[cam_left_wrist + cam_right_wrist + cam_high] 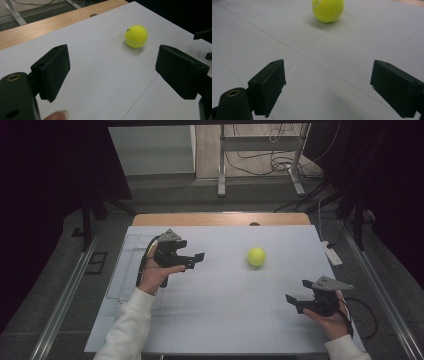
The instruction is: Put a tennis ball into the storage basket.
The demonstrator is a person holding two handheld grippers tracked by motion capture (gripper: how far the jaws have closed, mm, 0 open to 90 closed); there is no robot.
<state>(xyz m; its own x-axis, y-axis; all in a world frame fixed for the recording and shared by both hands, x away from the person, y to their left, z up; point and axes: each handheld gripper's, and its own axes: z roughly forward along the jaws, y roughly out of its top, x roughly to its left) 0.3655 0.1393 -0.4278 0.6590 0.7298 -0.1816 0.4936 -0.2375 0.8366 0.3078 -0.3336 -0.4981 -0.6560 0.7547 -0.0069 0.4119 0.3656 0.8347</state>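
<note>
The tennis ball (256,256) is sitting alone on the white worktop (225,320), a little right of centre in the high view and in its upper half, touching nothing. In the left gripper view the tennis ball (136,36) is lying in the upper right of the frame, beyond the jaws; in the right gripper view the tennis ball (328,10) is resting at the top edge, centred between the jaws but well ahead of them.

The left tool (197,259) is hovering at centre left of the high view, its jaws spread and pinching nothing, pointing toward the ball. The right tool (293,301) is waiting at lower right with its jaws likewise spread wide and empty.

The step in hand looks like a reach for the ball, and either tool seems placed to make it. To do it well, the reaching tool should be coming in low and level so that the pads meet the ball at its widest line, one pad on each side, rather than above it, where a round fuzzy surface would squirt out. The ball is free to roll, so a pad nudging it on the approach could send it away across the worktop. Closing should be gentle and even.

A clear tray (127,270) is lying at the worktop's left edge, behind the left hand (157,275).
</note>
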